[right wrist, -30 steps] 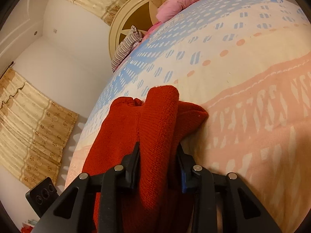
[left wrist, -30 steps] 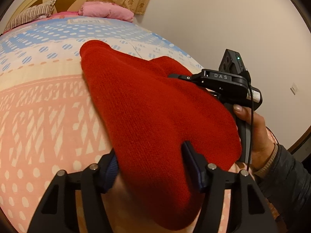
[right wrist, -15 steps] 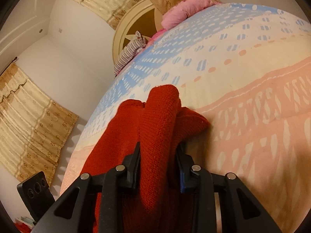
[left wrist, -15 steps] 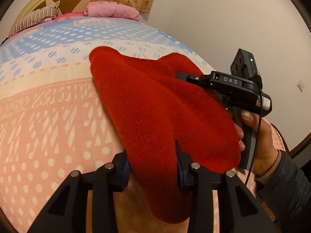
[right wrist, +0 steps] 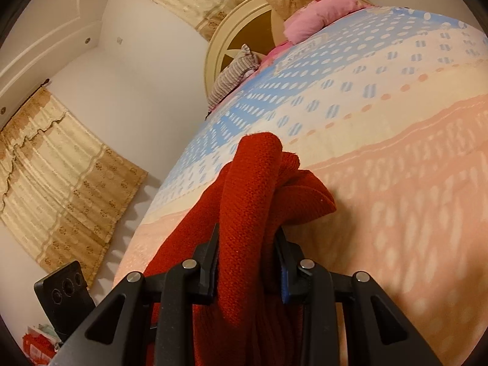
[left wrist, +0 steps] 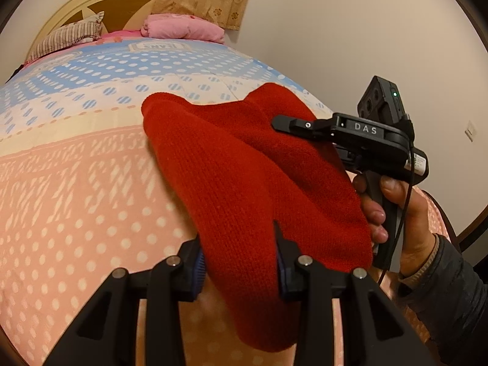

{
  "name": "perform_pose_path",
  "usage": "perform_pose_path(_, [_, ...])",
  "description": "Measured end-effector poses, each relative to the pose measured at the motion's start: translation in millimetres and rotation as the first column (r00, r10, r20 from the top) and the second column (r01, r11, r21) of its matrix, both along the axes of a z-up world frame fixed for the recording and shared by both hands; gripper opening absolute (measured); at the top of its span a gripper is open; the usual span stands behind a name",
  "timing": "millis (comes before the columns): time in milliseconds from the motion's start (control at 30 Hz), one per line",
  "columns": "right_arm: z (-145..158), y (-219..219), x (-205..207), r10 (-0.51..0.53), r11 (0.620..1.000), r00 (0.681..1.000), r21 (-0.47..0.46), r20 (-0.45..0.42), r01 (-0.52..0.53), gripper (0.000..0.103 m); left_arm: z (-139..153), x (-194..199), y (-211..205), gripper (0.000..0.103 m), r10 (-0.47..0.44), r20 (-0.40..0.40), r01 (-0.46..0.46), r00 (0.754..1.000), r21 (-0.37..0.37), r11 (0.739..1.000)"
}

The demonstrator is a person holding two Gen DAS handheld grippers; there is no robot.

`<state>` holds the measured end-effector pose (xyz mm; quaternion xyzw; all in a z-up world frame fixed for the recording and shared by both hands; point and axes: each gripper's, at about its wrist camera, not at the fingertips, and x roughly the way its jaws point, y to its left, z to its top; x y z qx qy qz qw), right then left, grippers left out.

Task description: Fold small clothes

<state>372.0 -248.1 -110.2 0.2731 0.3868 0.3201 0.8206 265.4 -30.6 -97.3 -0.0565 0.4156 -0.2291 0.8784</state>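
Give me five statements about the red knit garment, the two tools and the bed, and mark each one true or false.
1. The left tool is clamped on the red knit garment. True.
2. The right tool is empty. False: a bunched fold of the garment sits pinched between its fingers.
3. The garment lies flat and neatly folded on the bed cover. False: it is bunched and held by both tools.
4. A pink pillow lies near the headboard. True.
5. The hand holding the right tool wears a glove. False: the fingers are bare; a dark sleeve covers the wrist.
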Motion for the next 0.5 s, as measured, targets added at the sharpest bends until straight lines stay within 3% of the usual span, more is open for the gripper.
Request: perform_pose_path(500, [13, 53, -21, 0.099, 0.993, 0.995, 0.069, 0.016, -0.1, 0.03, 21, -38, 40, 0.037, 0.067, 0.054, -0.066, 0.996, -0.017, 0.998])
